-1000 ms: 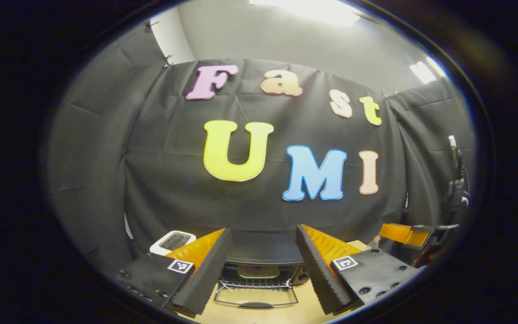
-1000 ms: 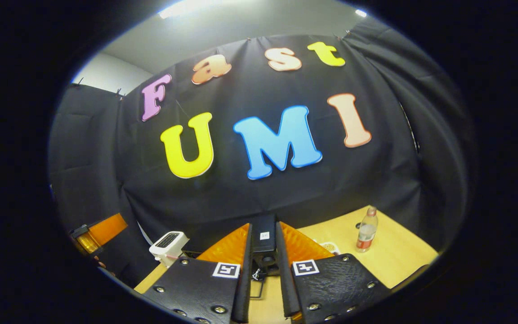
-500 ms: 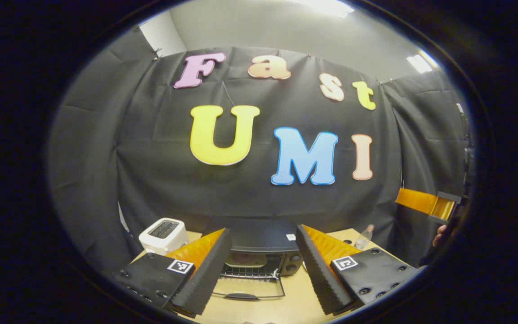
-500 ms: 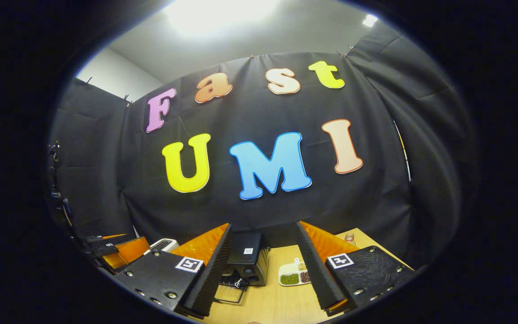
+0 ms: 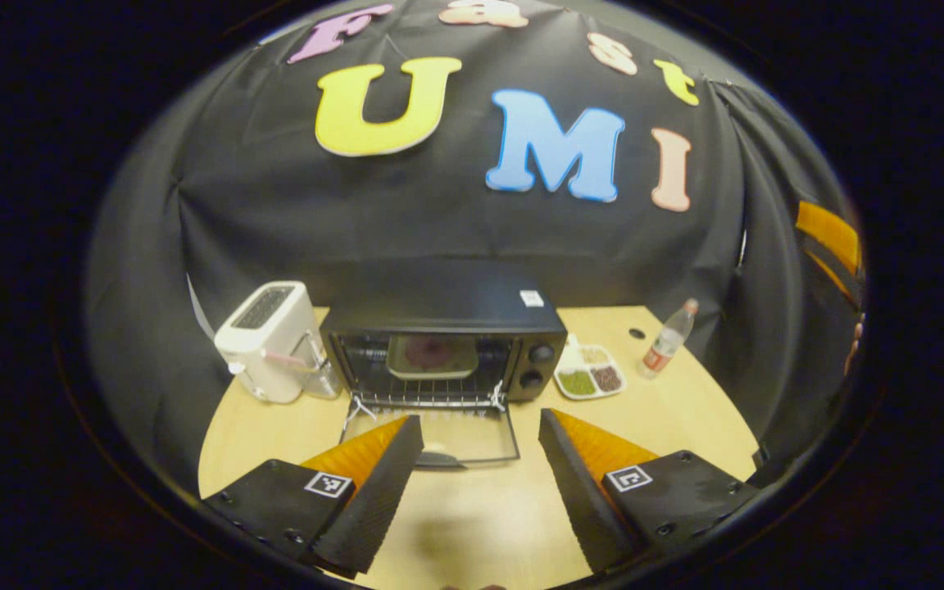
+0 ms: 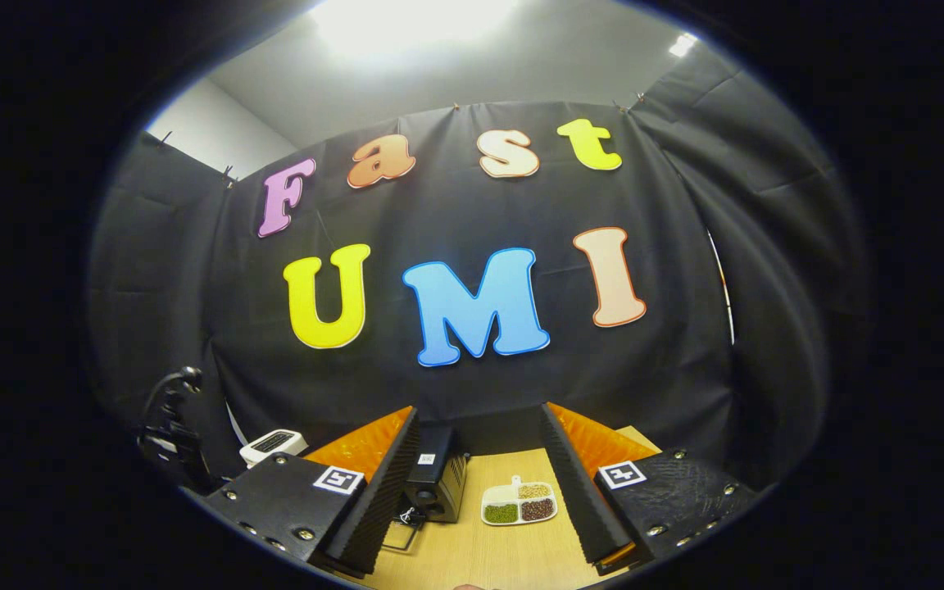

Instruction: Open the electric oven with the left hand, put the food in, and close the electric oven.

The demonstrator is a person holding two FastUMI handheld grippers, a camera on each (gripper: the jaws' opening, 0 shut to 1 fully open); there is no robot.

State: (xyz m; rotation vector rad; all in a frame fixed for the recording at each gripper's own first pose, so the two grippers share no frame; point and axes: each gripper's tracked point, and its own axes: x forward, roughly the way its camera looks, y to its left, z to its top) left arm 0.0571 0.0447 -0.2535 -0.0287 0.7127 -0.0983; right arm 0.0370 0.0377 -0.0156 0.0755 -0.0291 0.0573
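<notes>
At worktop centre: the electric oven (image 5: 442, 344) stands with its door (image 5: 447, 434) dropped flat toward the camera, food (image 5: 431, 354) already on the rack inside.
Left gripper (image 5: 478, 467): fingers spread wide, holding nothing, hovering just short of the door's front edge.
Key relation: the door handle (image 5: 437, 460) lies at 12 o'clock from the left gripper, its long axis running crosswise, 9 to 3.
Right gripper (image 6: 478, 483): wide and empty, well back; oven at its 11 o'clock.
Nearer hand: left.
Step judged: lifting the door shut.
Neighbours: toaster (image 5: 269, 340) at 10 o'clock, sectioned dish (image 5: 591, 377) and bottle (image 5: 667, 346) at 2 o'clock.
</notes>
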